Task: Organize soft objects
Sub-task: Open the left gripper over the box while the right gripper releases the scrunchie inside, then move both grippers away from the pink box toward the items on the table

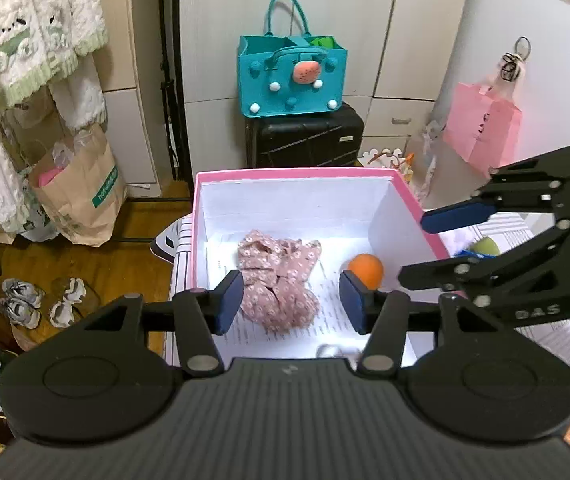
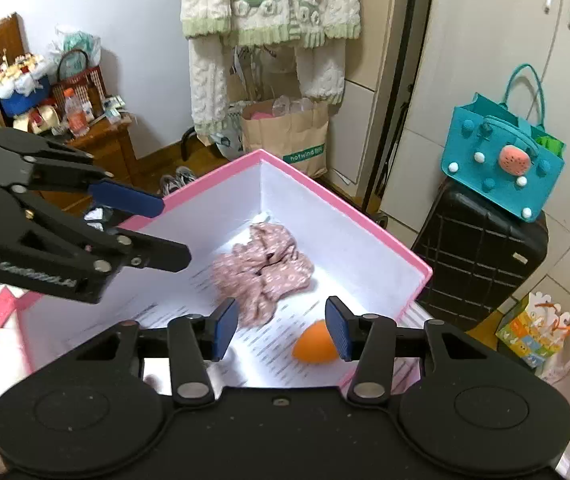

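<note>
Two black handheld grippers with blue pads hover over one pink-rimmed, white-walled cardboard box point(image 1: 413, 204), and both stand released with nothing between their pads. In the left wrist view, the left gripper point(image 1: 291, 300) hangs above the box floor, its blue fingers point(image 1: 229, 300) parted over printed paper sheets lining the bottom. One crumpled pink floral fabric scrunchie point(image 1: 279, 280) lies inside the box, just past the left finger at about 12 o'clock from the gripper. One orange foam egg-shaped sponge point(image 1: 366, 269) rests at roughly 2 o'clock, beside the right-hand wall and apart from the scrunchie. The right gripper point(image 1: 425, 248) reaches in at 3 o'clock, above the box's right rim; one green ball point(image 1: 487, 246) shows behind it, outside the box.

Around the room in that view, left to right: one cream knitted garment point(image 1: 29, 32) hanging at 10 o'clock, one brown paper bag point(image 1: 85, 196) on the wooden floor point(image 1: 85, 264), one pair of sneakers point(image 1: 41, 302) at 9 o'clock, one teal felt tote point(image 1: 291, 76) atop one black hard-shell suitcase point(image 1: 305, 140) at 12 o'clock, and one pink paper bag point(image 1: 481, 128) hanging at 2 o'clock. Pale cabinet doors point(image 1: 365, 20) fill the back wall.
</note>
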